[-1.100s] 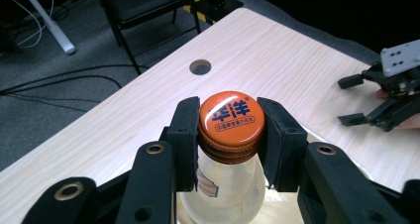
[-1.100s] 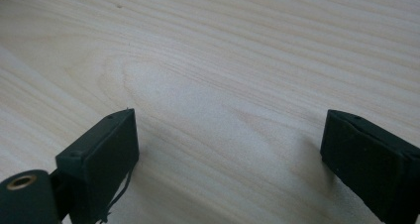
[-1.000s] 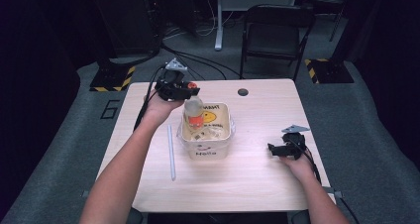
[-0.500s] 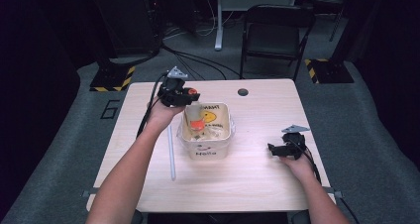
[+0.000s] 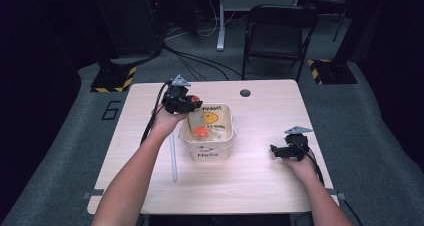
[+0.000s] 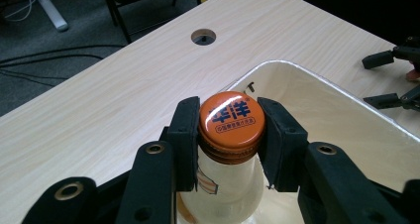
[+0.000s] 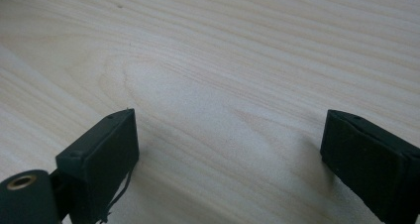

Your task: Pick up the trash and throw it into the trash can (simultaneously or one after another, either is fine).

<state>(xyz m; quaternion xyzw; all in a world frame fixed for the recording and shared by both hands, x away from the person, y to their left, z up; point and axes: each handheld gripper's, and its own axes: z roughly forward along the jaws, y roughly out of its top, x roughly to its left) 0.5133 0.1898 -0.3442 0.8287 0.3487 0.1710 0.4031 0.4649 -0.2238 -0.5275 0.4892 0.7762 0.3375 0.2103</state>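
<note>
The left gripper (image 6: 230,135) is clenched on the neck of a glass bottle (image 6: 225,194), its 2 black jaws pressing either side just under the orange cap (image 6: 231,120). In the high view the bottle (image 5: 202,132) stands inside a translucent plastic tub (image 5: 227,146) near the middle of the light wooden table (image 5: 260,186), toward the tub's left wall. The tub carries a yellow fish picture and printed lettering on its inner back wall, and more lettering on its front. The left gripper (image 5: 192,106) is seen over the tub's back left corner.

The right gripper (image 7: 230,149) is released: its 2 jaws stand wide apart with bare tabletop between them. In the high view the right gripper (image 5: 276,149) rests low at the table's right side, well apart from the tub.

A clear thin rod (image 5: 173,156) lies on the table just beside the tub's left side. A round cable hole (image 5: 245,92) sits near the table's far edge.
</note>
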